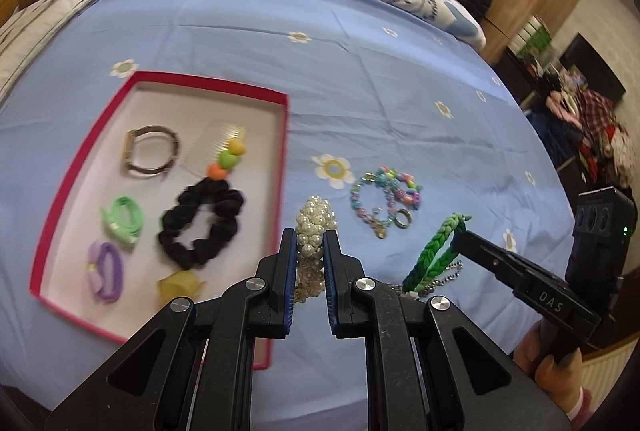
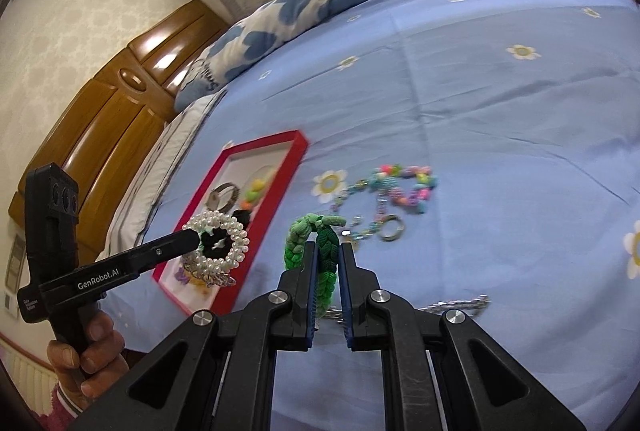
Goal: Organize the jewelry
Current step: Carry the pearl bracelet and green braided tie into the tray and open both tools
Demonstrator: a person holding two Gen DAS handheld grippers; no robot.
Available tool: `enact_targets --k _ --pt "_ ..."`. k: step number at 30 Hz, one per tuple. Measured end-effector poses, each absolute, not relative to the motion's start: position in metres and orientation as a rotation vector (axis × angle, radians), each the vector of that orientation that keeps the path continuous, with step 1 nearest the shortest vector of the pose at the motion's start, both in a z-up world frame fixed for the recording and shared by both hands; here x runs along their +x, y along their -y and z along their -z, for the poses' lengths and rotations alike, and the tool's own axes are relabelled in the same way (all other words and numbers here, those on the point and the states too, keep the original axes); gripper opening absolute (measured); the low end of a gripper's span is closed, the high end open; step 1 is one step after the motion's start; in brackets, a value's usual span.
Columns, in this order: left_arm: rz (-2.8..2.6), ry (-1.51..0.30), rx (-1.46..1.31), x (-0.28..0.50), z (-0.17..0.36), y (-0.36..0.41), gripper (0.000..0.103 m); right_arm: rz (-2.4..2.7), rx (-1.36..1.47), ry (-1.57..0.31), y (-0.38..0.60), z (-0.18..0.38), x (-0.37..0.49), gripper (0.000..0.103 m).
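Two grippers each pinched a loop above the bedsheet (image 1: 360, 51): left gripper (image 1: 311, 243) clamped on the pearl bracelet (image 1: 314, 227), the red tray (image 1: 285, 135) just to its left and nearer it, right gripper (image 2: 327, 255) clamped on the green braided band (image 2: 308, 235).

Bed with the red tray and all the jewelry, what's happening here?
A person is sorting jewelry into the red tray on the bed, a gripper in each hand. The left gripper holds a pearl bracelet just beside the tray; the right gripper holds a green braided band. A colorful bead bracelet lies on the sheet. The tray already holds scrunchies and a watch.
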State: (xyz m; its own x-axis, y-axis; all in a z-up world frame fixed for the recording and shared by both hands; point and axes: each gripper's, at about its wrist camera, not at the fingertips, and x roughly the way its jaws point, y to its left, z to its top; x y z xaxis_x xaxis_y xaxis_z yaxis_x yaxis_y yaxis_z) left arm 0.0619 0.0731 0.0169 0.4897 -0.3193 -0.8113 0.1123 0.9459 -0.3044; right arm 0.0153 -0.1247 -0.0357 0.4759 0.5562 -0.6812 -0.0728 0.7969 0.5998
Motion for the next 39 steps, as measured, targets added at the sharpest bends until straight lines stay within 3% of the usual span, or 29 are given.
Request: enact_targets --k 21,39 --pt "0.102 -0.964 -0.399 0.061 -0.024 -0.176 0.011 -0.599 0.473 -1.021 0.023 0.017 0.053 0.01" --pt "-0.025 -1.057 -0.446 0.089 0.034 -0.217 0.011 -0.631 0.38 -1.133 -0.045 0.058 0.096 0.01"
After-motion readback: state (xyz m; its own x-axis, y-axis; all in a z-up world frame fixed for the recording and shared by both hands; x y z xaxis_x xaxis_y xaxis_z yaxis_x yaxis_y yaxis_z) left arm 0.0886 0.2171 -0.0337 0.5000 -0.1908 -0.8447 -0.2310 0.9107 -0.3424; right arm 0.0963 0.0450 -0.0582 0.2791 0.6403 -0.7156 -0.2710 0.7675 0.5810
